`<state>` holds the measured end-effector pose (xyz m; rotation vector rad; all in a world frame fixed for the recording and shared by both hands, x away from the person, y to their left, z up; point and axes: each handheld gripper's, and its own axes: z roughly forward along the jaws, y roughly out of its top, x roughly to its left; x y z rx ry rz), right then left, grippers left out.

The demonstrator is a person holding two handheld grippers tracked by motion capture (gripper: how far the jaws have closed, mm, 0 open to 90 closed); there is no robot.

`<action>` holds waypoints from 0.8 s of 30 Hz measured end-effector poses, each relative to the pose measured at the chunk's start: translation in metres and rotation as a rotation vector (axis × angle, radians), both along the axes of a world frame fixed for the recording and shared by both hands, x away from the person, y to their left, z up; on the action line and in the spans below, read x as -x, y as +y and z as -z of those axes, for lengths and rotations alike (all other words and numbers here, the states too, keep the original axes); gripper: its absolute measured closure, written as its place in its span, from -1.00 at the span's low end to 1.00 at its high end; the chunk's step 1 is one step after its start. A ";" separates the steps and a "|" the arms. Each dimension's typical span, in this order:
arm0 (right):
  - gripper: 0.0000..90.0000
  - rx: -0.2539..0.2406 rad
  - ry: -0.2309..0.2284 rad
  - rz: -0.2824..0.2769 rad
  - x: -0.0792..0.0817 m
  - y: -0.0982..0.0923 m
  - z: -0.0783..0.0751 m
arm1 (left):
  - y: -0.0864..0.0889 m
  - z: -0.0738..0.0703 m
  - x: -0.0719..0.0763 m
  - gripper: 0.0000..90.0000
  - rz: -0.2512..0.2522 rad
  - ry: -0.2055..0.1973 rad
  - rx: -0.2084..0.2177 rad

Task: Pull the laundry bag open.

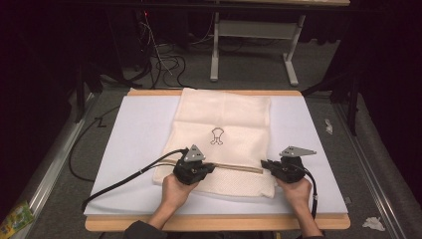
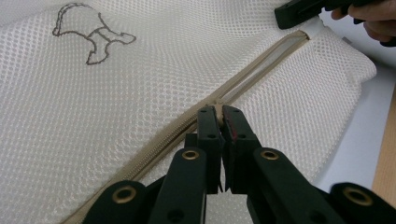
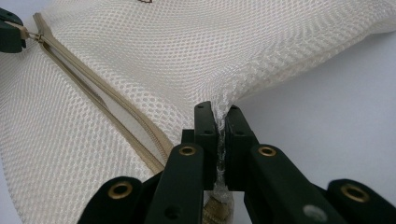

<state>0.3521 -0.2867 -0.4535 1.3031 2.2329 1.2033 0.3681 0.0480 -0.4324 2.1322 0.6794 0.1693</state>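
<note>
A cream mesh laundry bag [image 1: 224, 124] with a small dark emblem [image 1: 217, 136] lies flat on the white board [image 1: 134, 129]. A tan zipper [image 1: 234, 167] runs across the bag near its front edge. My left gripper [image 1: 211, 167] is shut on the zipper pull [image 2: 218, 111], partway along the zipper [image 2: 261, 70]. The stretch from there to the right end stands parted. My right gripper [image 1: 264, 163] is shut on a pinch of mesh [image 3: 219, 99] at the bag's right edge, beside the zipper's end [image 3: 154, 144]. The left gripper's tip [image 3: 9, 32] shows far off in the right gripper view.
The board rests on a wooden table [image 1: 214, 223]. Black cables [image 1: 124, 179] trail left off the board from the left gripper. Beyond the table stand a white desk frame [image 1: 254, 30] and floor cables [image 1: 166, 62]. Crumpled paper [image 1: 373, 223] lies on the floor at right.
</note>
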 end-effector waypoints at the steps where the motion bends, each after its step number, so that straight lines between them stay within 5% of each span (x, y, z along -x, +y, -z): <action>1: 0.95 -0.002 0.004 0.000 0.000 0.000 -0.001 | 0.000 0.000 0.000 0.93 0.001 0.002 -0.001; 24: 0.95 0.003 -0.002 0.012 0.000 -0.003 -0.002 | 0.018 -0.002 -0.001 0.93 -0.034 -0.003 0.013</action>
